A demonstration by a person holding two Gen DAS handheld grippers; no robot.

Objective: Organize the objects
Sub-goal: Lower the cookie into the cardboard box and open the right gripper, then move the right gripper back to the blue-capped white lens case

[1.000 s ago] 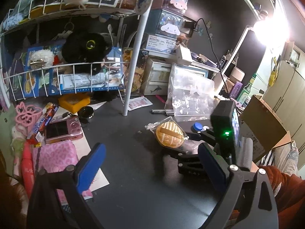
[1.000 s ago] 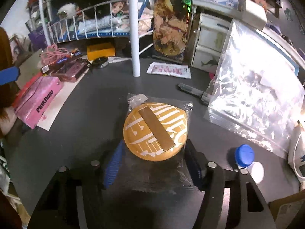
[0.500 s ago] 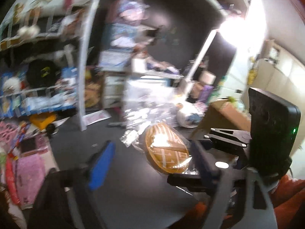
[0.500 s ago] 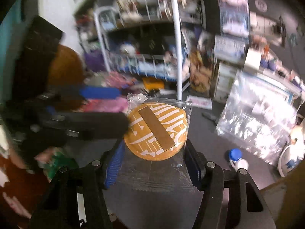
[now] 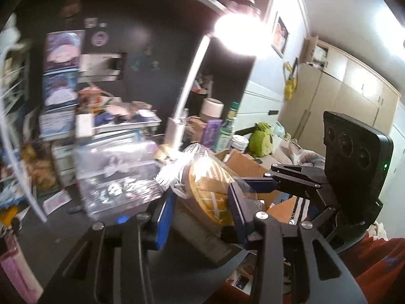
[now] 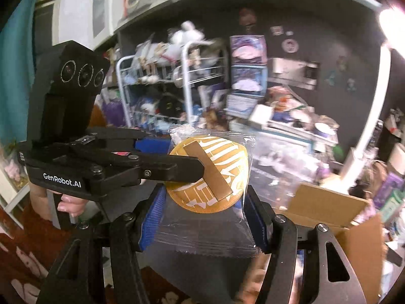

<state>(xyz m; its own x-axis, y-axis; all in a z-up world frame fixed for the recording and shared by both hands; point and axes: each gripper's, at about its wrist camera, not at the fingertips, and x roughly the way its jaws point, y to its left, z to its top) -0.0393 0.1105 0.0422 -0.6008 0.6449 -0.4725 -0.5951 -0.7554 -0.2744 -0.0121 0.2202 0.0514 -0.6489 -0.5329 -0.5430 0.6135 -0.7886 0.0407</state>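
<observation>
— What are your right fingers (image 6: 205,217) doing?

— They are squeezed on the clear wrapper of the round orange badge (image 6: 210,174). One blue pad (image 6: 152,223) presses each side of the wrapper. The badge sits just past the pads, up in the air.

— And your left gripper (image 5: 200,212)?

— It comes in from the side. In the right view its black fingers (image 6: 177,168) reach across the front of the badge. In the left view the badge (image 5: 210,192) sits between your two left fingers. I cannot tell if they are pinching it or only close around it.

— Is the badge on the tabletop (image 5: 63,230)?

— No. It is held up above it, out past your left fingers.

— What is behind your fingers?

— A brown cardboard box (image 6: 326,207) is just past your right fingers, on their right side. A white wire rack (image 6: 187,81) full of soft toys is far behind the badge. A bright lamp (image 5: 240,33) shines above your left fingers. Much of the room is blurry.
</observation>
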